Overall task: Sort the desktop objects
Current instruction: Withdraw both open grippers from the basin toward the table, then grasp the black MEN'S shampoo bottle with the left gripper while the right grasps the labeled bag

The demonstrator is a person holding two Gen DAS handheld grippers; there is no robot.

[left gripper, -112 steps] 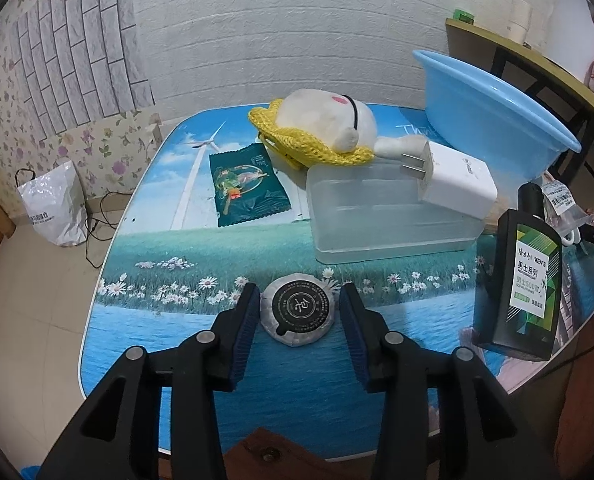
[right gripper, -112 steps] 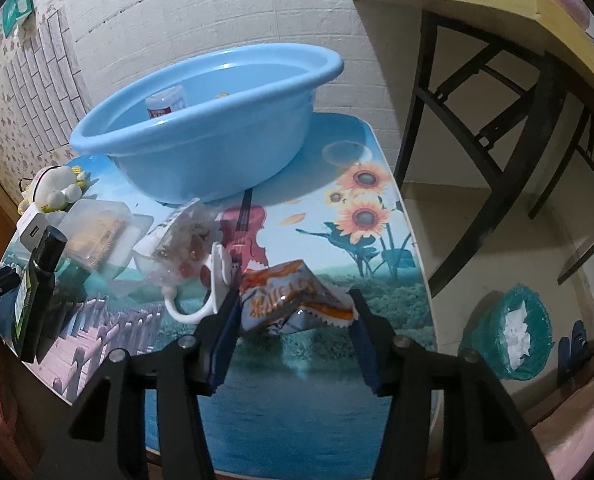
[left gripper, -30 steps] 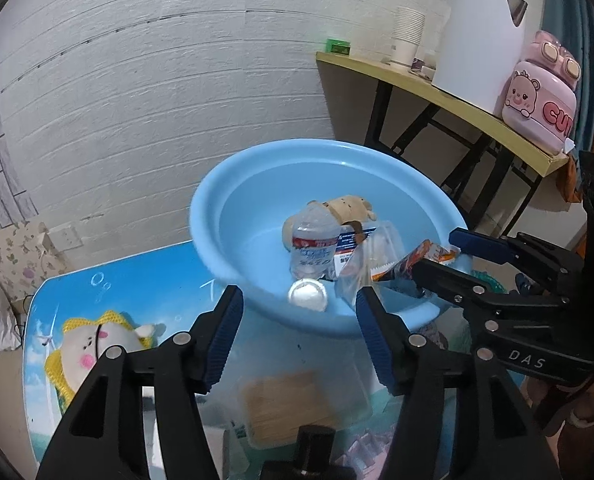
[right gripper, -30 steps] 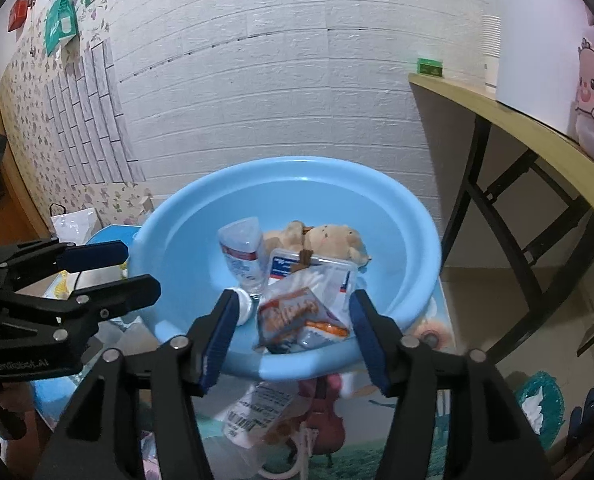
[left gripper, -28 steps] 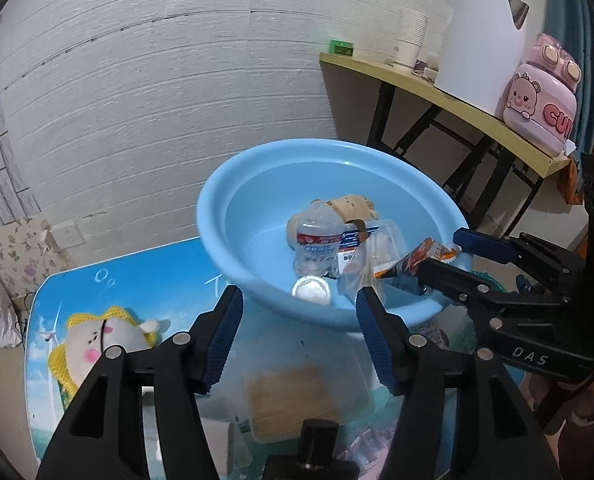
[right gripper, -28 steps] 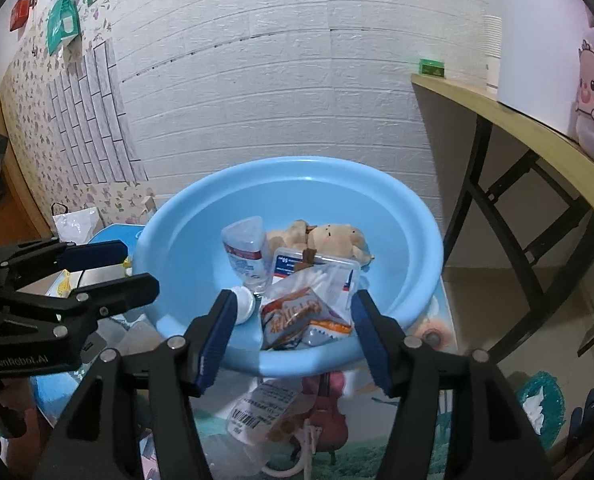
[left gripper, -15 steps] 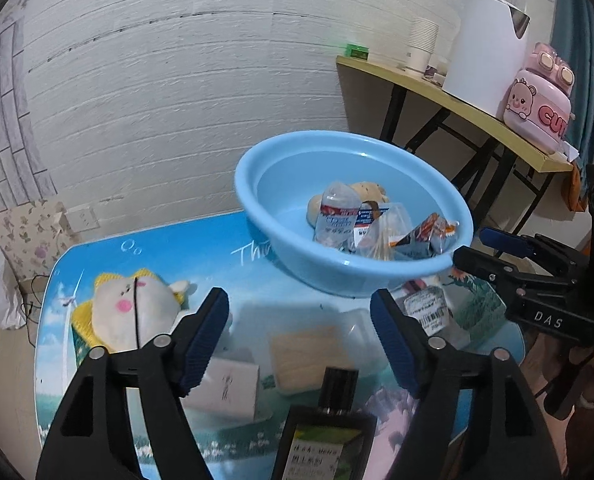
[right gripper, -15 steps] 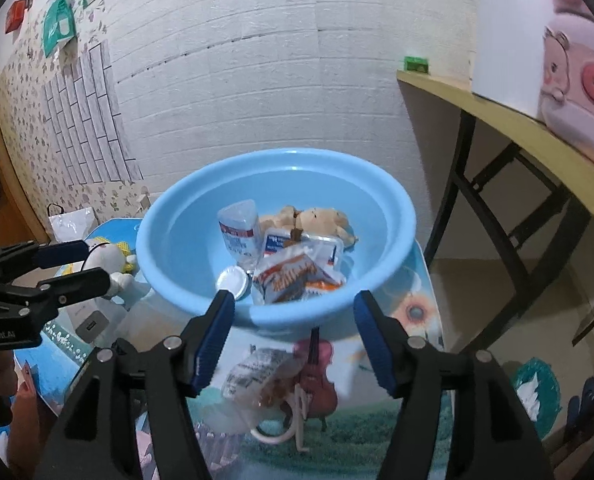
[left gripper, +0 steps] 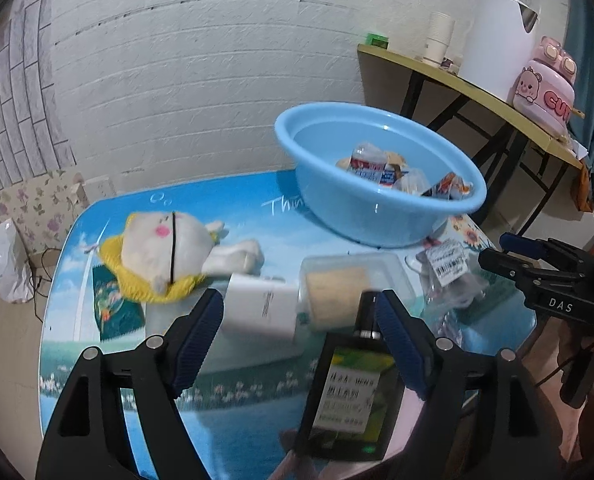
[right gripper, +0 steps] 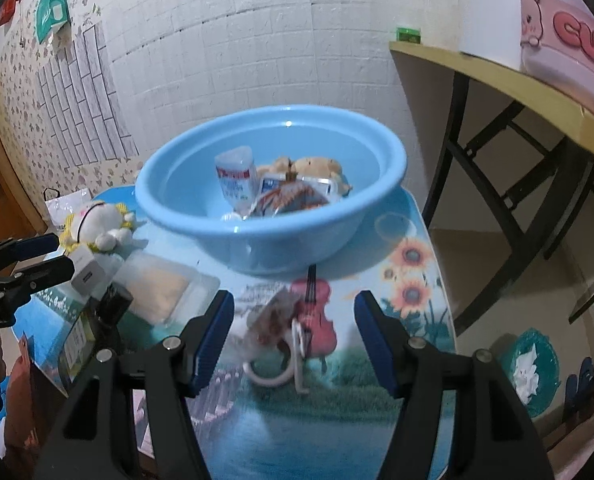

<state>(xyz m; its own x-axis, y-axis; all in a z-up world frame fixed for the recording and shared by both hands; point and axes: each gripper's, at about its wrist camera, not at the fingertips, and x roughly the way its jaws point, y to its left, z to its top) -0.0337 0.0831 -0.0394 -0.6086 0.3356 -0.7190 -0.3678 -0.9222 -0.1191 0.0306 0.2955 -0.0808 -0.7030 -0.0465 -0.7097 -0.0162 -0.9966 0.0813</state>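
A blue basin (left gripper: pixel 357 216) (right gripper: pixel 257 248) stands at the table's far right. It holds a small bottle (right gripper: pixel 237 180), a plush bear (right gripper: pixel 317 166), a snack packet (right gripper: pixel 293 196) and a round tin (right gripper: pixel 231 218). My left gripper (left gripper: pixel 299 332) hovers over the near table with its jaws opening and nothing between them. Below it are a white charger (left gripper: pixel 261 308) and a black bottle (left gripper: pixel 349 392). My right gripper (right gripper: pixel 295 332) is open above a clear bag with a white ring (right gripper: pixel 281 320), not touching it.
A white and yellow plush toy (left gripper: pixel 165 248), a green packet (left gripper: pixel 117 312) and a clear box (left gripper: pixel 353 288) lie on the printed table (left gripper: pixel 237 420). A yellow side table (left gripper: pixel 477 88) with a kettle stands to the right. A teal bin (right gripper: pixel 529 364) sits on the floor.
Both grippers have drawn back from the basin to the near side of the table. The round tin and the snack packet, held earlier, now lie in the basin. The left jaws have widened.
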